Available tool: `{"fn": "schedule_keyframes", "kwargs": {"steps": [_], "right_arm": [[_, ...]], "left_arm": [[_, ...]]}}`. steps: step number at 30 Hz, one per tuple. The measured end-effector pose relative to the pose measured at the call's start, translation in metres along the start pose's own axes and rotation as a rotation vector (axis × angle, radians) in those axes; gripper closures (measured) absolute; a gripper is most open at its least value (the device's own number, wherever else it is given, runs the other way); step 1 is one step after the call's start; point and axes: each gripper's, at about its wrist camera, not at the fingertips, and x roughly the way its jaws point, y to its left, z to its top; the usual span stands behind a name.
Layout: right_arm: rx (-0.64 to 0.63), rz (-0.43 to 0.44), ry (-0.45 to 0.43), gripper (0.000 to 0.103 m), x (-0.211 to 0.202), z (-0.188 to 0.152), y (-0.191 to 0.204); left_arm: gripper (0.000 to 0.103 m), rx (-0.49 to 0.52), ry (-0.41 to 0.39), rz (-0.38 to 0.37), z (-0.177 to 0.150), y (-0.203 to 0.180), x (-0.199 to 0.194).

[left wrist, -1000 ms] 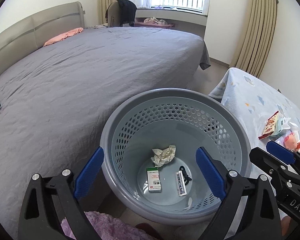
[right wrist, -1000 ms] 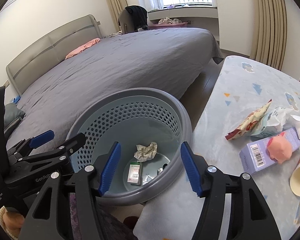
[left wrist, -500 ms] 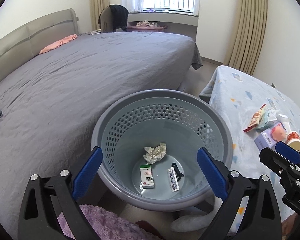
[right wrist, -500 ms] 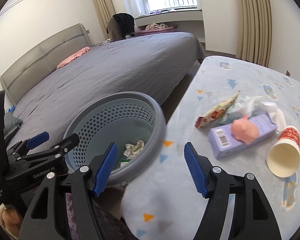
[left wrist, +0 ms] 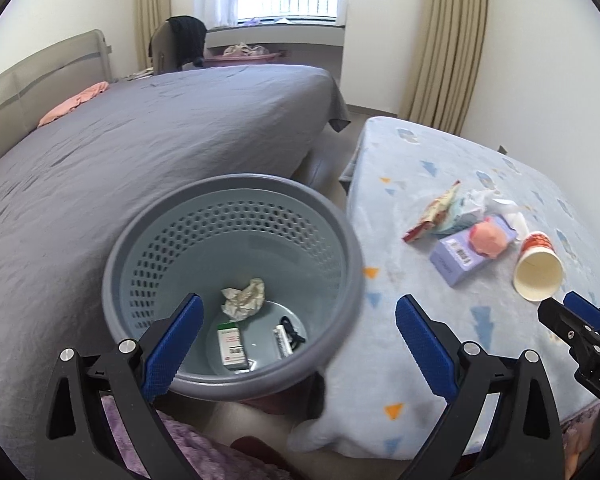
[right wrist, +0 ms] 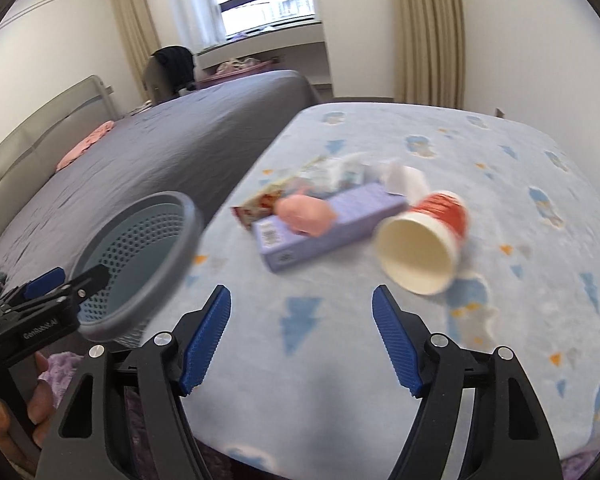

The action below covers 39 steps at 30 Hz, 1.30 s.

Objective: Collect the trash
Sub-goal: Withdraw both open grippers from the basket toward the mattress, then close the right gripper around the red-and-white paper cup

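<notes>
A grey perforated basket (left wrist: 350, 256) stands on the floor between the bed and a table with a pale blue patterned cloth (left wrist: 440, 152). In the basket lie a crumpled paper (left wrist: 244, 298) and a small green-and-white box (left wrist: 232, 344). On the cloth lie a red paper cup (right wrist: 420, 248) on its side, a purple box (right wrist: 320, 236) with a pink lump (right wrist: 308, 214) on it, a snack wrapper (right wrist: 260, 204) and white tissue (right wrist: 404, 178). My left gripper (left wrist: 298, 308) hangs open over the basket's near right rim. My right gripper (right wrist: 302, 296) is above the cloth short of the cup, its jaws opening with nothing between them.
A bed with a grey cover (left wrist: 140, 140) fills the left, with a pink cloth (left wrist: 76, 102) near its headboard. Beige curtains (left wrist: 440, 40) hang behind the table. A chair with a dark garment (left wrist: 180, 40) stands by the window. Purple fluffy fabric (left wrist: 188, 452) lies below the grippers.
Both grippers have swung right, away from the basket and towards the table. The cup and purple box now sit close ahead of the right gripper, whose jaws have spread wider.
</notes>
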Motion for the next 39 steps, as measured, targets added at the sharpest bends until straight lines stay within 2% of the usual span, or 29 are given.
{"fn": "schedule_keyframes", "kwargs": {"steps": [4, 8, 14, 18, 20, 26, 30, 39], "right_arm": [[0.051, -0.051, -0.006, 0.030, -0.006, -0.006, -0.032], [0.113, -0.066, -0.009, 0.028, -0.007, -0.009, -0.059], [0.154, -0.064, 0.009, 0.026, 0.006, -0.009, -0.075], [0.169, -0.063, 0.014, 0.026, 0.014, -0.007, -0.077], [0.186, -0.062, 0.014, 0.022, 0.018, -0.005, -0.079], [0.203, -0.081, 0.016, 0.022, 0.033, 0.004, -0.081], [0.216, -0.108, 0.014, 0.018, 0.046, 0.011, -0.076], [0.222, -0.213, 0.020, 0.018, 0.072, 0.022, -0.061]], "left_arm": [[0.008, 0.027, 0.010, -0.030, -0.002, -0.023, 0.002], [0.008, 0.058, 0.014, -0.044, -0.002, -0.043, 0.003], [0.008, 0.072, 0.022, -0.065, -0.001, -0.063, 0.010], [0.007, 0.082, 0.028, -0.069, 0.002, -0.070, 0.017], [0.007, 0.086, 0.027, -0.066, 0.003, -0.073, 0.022], [0.007, 0.083, 0.023, -0.052, 0.007, -0.070, 0.036], [0.007, 0.079, 0.035, -0.052, 0.006, -0.067, 0.044], [0.007, 0.055, 0.046, -0.056, 0.006, -0.055, 0.055]]}}
